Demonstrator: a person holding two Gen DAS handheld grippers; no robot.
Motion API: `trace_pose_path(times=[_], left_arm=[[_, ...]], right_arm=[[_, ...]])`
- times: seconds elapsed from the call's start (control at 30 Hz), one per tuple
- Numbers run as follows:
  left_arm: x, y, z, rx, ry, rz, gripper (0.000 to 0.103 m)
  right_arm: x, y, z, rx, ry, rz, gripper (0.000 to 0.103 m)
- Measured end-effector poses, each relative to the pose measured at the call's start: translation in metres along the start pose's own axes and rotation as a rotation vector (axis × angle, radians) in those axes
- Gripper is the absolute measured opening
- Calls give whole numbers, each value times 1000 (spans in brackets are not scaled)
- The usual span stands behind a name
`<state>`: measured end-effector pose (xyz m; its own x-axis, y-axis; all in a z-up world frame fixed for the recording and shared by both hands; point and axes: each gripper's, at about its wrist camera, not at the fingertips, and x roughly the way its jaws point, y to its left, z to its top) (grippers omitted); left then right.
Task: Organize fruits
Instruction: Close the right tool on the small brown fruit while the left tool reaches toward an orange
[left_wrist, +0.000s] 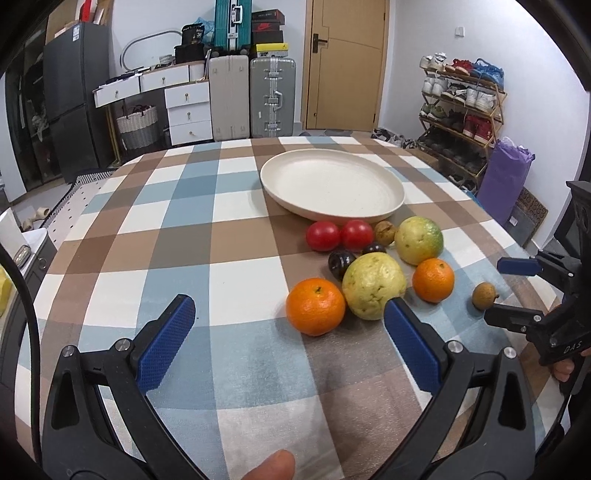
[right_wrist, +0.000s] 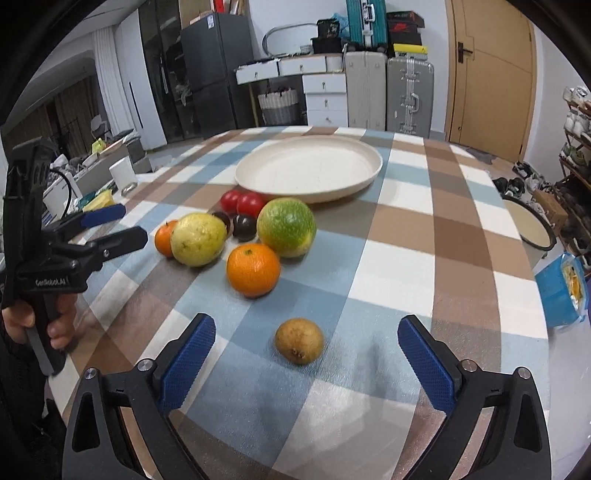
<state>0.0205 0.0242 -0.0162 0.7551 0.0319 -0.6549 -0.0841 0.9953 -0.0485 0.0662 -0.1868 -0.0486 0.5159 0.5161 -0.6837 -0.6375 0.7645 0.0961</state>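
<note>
The left gripper (left_wrist: 288, 314) was tilted downward, its blue-padded jaws spread wide with nothing between the pads. The right gripper (right_wrist: 306, 332) was angled down likewise, jaws wide apart and gripping nothing. A hand (right_wrist: 35, 321) was wrapped around the left gripper's black handle, and a fingertip (left_wrist: 271, 466) showed beneath it.

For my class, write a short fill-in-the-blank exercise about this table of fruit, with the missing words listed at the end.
1. The cream plate holds ____ fruit.
2. The number of red tomatoes beside the plate is ____.
3. The small brown fruit lies in front of the ____ gripper, between its open fingers.
4. The left gripper is open and holds ____.

Missing words: no; two; right; nothing
</note>
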Motion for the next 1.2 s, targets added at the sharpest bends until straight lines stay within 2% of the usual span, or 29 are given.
trace_pose_path(times=[0.07, 0.2, 0.4, 0.5, 0.8, 0.9, 0.97, 1.0, 1.07, 1.2], left_arm=[[3, 3, 1, -13, 13, -13, 102], [9, 5, 1, -24, 38, -15, 102], [24, 4, 3, -21, 87, 11, 99], [31, 4, 4, -15, 113, 16, 85], [40, 0, 9, 19, 125, -52, 66], [40, -2, 9, 26, 129, -88, 55], [41, -5, 10, 30, 129, -123, 40], [39, -6, 9, 32, 129, -133, 37], [38, -9, 8, 45, 125, -129, 37], [38, -6, 7, 29, 123, -139, 36]], right_arm=[[4, 0, -2, -1, 30, 15, 79], [11, 1, -5, -4, 53, 26, 76], [11, 1, -4, -7, 64, 29, 63], [11, 0, -5, -9, 69, 27, 58], [14, 1, -5, -25, 85, 34, 52], [14, 4, -6, -39, 86, 36, 47], [14, 5, -5, -38, 85, 42, 39], [14, 5, -6, -37, 84, 42, 36], [13, 6, -5, -37, 78, 43, 30], [11, 7, -5, -40, 68, 53, 29]])
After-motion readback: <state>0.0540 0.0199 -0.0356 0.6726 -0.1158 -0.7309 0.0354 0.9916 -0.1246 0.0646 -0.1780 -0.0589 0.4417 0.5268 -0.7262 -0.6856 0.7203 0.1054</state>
